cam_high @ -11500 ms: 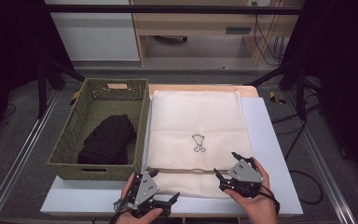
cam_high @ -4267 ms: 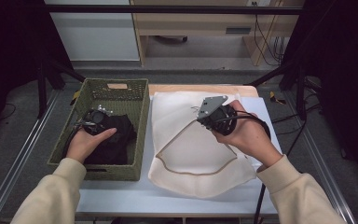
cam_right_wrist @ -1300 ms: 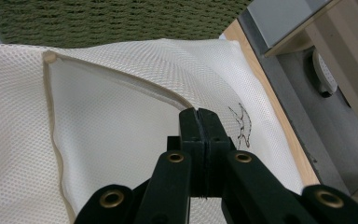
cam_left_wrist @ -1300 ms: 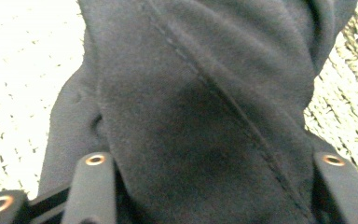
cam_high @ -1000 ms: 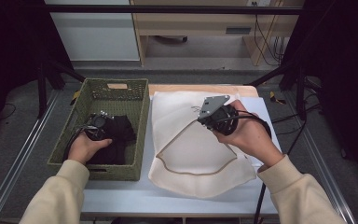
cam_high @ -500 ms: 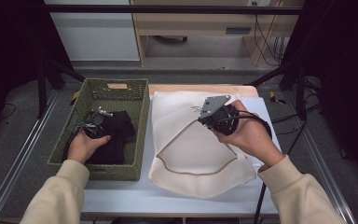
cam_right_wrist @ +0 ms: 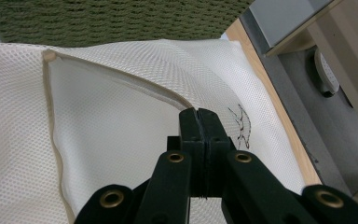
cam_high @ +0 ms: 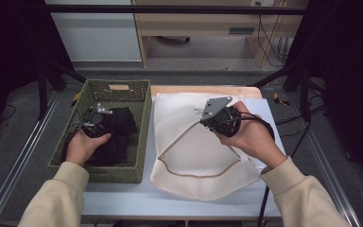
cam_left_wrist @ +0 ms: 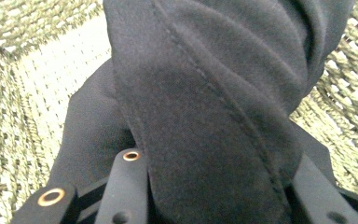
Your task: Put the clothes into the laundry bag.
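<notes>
L gripper [cam_high: 96,124] jaws closing on black garment [cam_high: 118,135].

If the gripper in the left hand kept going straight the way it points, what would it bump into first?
The black garment: a fold already lies between the left gripper and its closing jaws. Behind that, probably the woven basket, though depth is hard to judge.

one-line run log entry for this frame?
left gripper: closing on black garment in green woven basket | right gripper: shut on white mesh bag, mouth open
</notes>
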Demonstrator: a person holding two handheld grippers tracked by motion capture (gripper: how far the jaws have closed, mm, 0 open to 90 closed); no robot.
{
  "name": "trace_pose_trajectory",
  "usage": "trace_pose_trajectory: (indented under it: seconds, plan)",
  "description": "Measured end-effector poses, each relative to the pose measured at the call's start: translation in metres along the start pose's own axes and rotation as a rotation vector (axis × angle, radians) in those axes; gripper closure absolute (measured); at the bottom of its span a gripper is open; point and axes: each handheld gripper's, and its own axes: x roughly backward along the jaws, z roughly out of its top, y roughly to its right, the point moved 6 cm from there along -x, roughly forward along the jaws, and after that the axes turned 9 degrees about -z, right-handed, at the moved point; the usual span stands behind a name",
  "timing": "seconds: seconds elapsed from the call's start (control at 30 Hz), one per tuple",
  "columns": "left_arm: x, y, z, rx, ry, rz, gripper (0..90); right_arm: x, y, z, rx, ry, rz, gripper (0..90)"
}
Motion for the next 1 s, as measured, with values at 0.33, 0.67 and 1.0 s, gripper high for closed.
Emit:
trace_pose_trajectory:
  seconds: [0.33, 0.67, 1.0]
  plan:
    - [0.006, -0.001, 0.003, -0.003, 0.028, 0.009, 64.3, -0.001, 0.000, -0.002, 0.006, -0.007, 0.005, 90.0]
    - [0.019, 0.002, 0.007, -0.015, 0.072, 0.029, 64.5, 0.000, 0.000, -0.002, 0.002, -0.001, 0.004, 90.0]
    - [0.034, 0.009, 0.013, -0.033, 0.125, 0.025, 64.5, 0.000, 0.000, -0.001, 0.007, -0.003, 0.003, 90.0]
